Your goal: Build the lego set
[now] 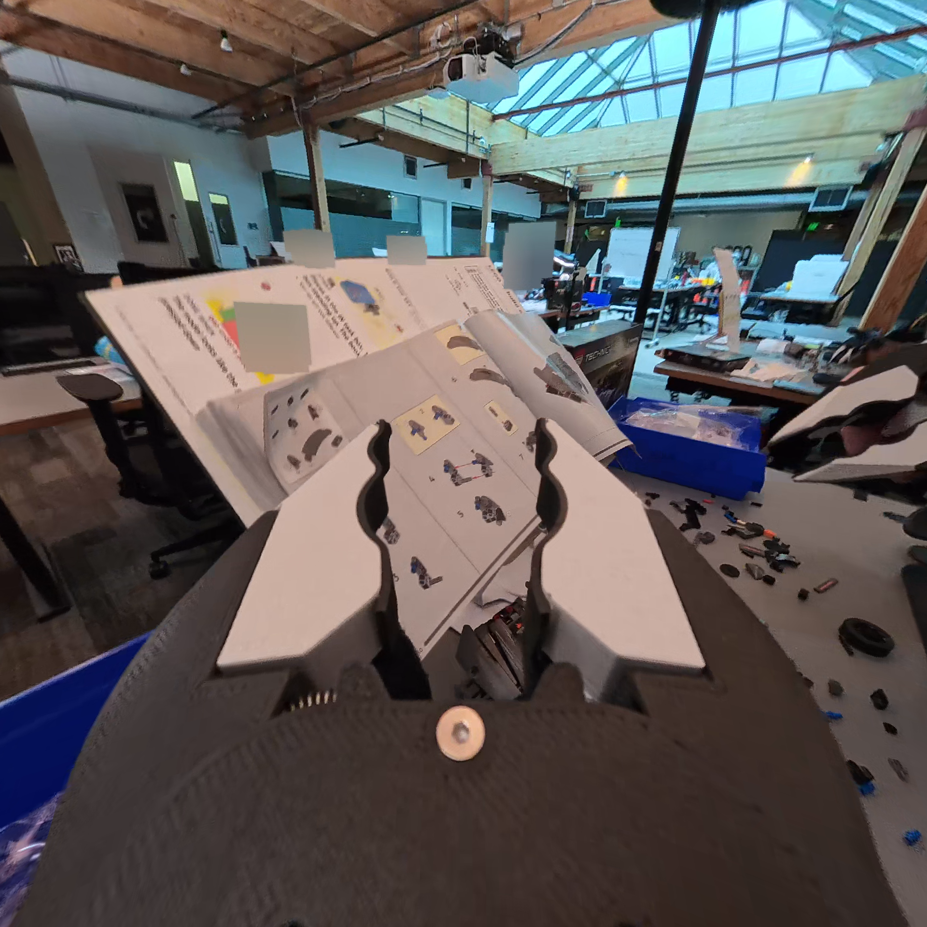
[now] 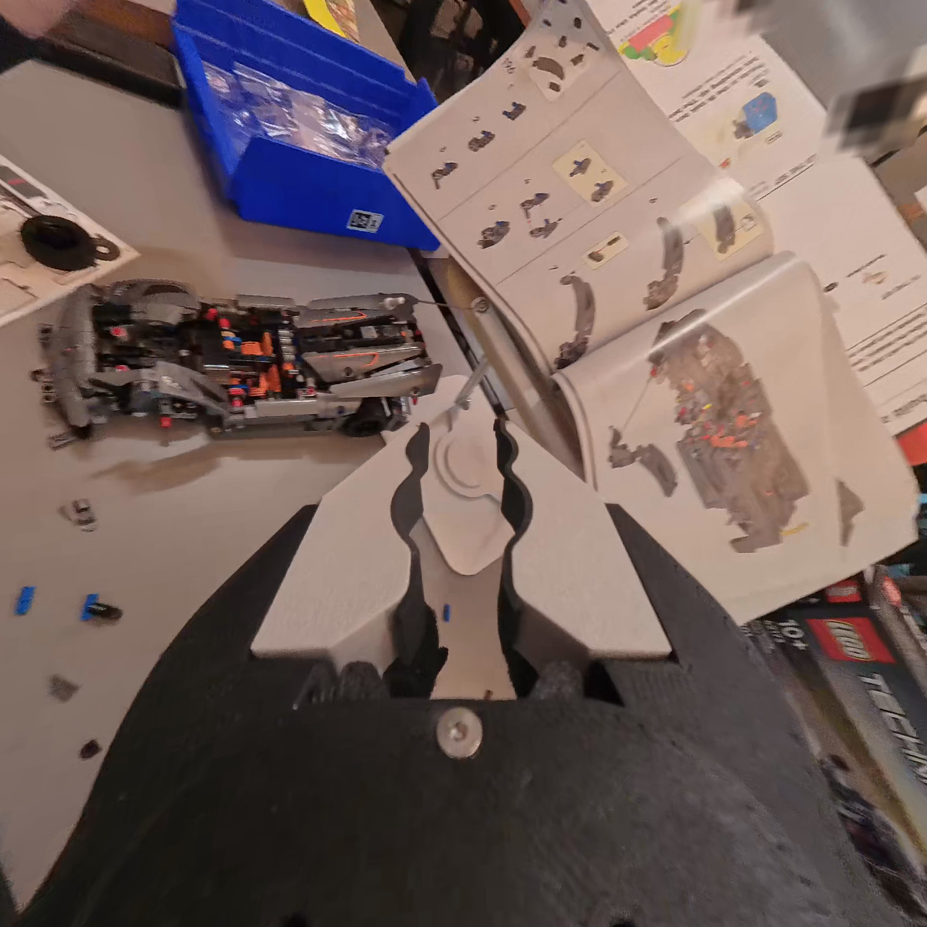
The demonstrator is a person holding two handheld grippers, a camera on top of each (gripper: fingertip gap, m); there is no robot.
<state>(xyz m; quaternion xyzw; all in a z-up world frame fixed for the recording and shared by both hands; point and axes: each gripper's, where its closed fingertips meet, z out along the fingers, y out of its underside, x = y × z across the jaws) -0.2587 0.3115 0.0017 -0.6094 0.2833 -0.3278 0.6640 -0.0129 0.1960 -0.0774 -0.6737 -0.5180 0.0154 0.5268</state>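
Grey lego car (image 2: pixel 230 358) lies left of right gripper (image 2: pixel 461 431) (parted).

Your left claw (image 1: pixel 464 436) hides most of the dark model (image 1: pixel 494 652) beneath it; only a sliver shows between the fingers. The right claw (image 1: pixel 847 426) is cut off at the picture's edge. Your booklet (image 2: pixel 652 301) is motion-blurred, its drawings unreadable. Loose pieces (image 2: pixel 75 514) near the counter's (image 2: pixel 125 150) edge are too smeared to identify. The boxed set (image 2: pixel 863 677) runs out of frame.
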